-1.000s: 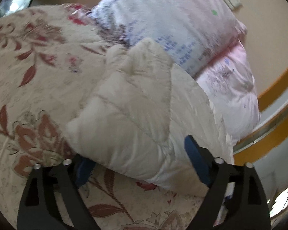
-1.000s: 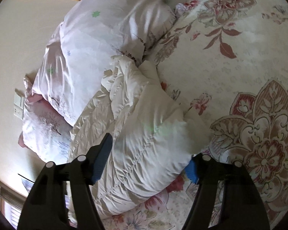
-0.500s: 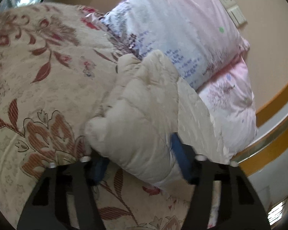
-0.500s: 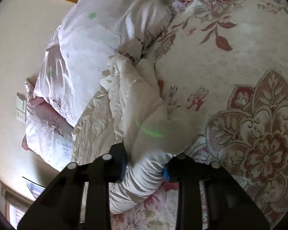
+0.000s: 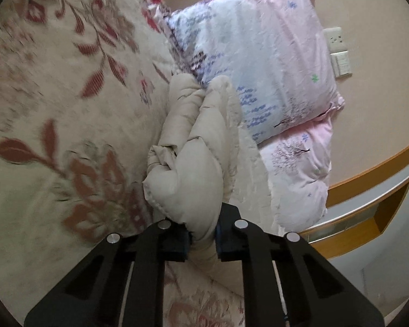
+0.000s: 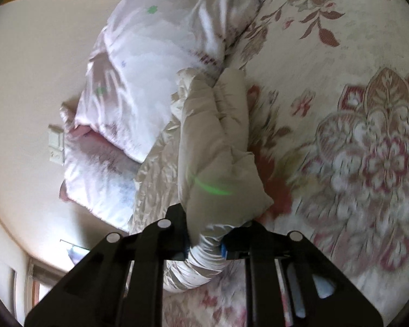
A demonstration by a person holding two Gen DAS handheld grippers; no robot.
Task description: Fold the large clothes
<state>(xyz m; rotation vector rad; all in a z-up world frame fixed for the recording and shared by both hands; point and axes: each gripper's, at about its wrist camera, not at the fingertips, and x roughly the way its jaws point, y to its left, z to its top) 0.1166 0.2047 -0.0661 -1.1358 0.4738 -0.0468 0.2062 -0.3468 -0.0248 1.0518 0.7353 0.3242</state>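
In the left wrist view, the left gripper (image 5: 201, 241) is sitting at the bottom centre of the frame, its jaws closing on a bunched edge of the cream quilted padded garment (image 5: 196, 158), which is pinched between the blue pads. The garment is rising from the jaws toward the middle of the frame, lying on the floral red-and-beige bedspread (image 5: 54, 103) that is filling the left side. A pink and pale blue printed pillow (image 5: 261, 68) is leaning against the beige wall at the upper right, touching the garment's far end.

In the right wrist view, the right gripper (image 6: 204, 245) is at the bottom centre, its jaws likewise closing on a shiny puffed fold of the same garment (image 6: 218, 150), squeezed between the pads. The bedspread (image 6: 368, 150) is spreading across the right side, and the pillow (image 6: 155, 54) is lying at the upper left.
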